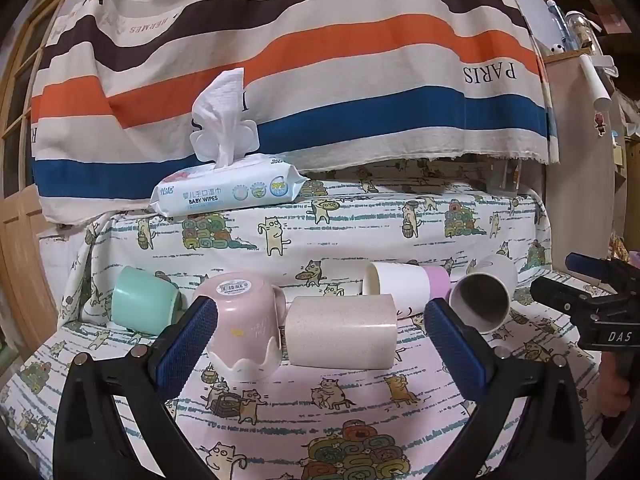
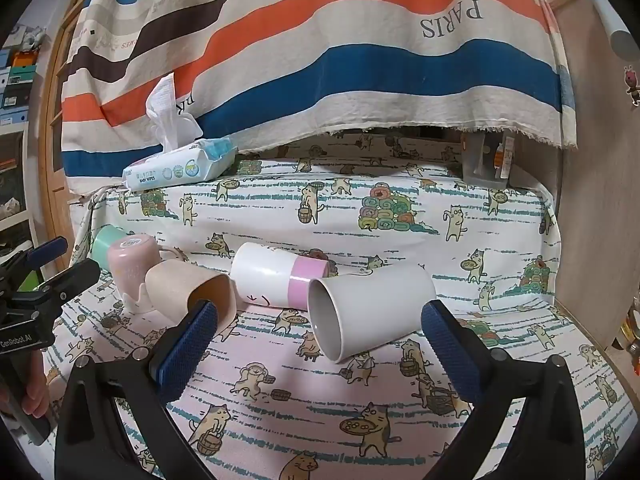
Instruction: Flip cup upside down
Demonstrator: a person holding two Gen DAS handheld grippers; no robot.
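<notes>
Several cups lie in a row on the cat-print cloth. A mint green cup (image 1: 142, 304) lies on its side at the left. A pink mug (image 1: 244, 320) stands upside down. A beige cup (image 1: 342, 330), a white-and-pink cup (image 1: 404, 284) and a grey-white cup (image 1: 482, 300) lie on their sides. My left gripper (image 1: 320, 344) is open and empty, just in front of the pink mug and beige cup. My right gripper (image 2: 318, 348) is open and empty, with the grey-white cup (image 2: 368, 312) lying between its fingers, mouth towards me. The beige cup (image 2: 188, 290) is at its left.
A pack of baby wipes (image 1: 228, 192) sits on the raised ledge behind the cups, under a hanging striped cloth (image 1: 320, 60). A wooden panel (image 2: 592, 200) bounds the right side. The other gripper shows at the edge of each view (image 1: 600, 312) (image 2: 36, 300).
</notes>
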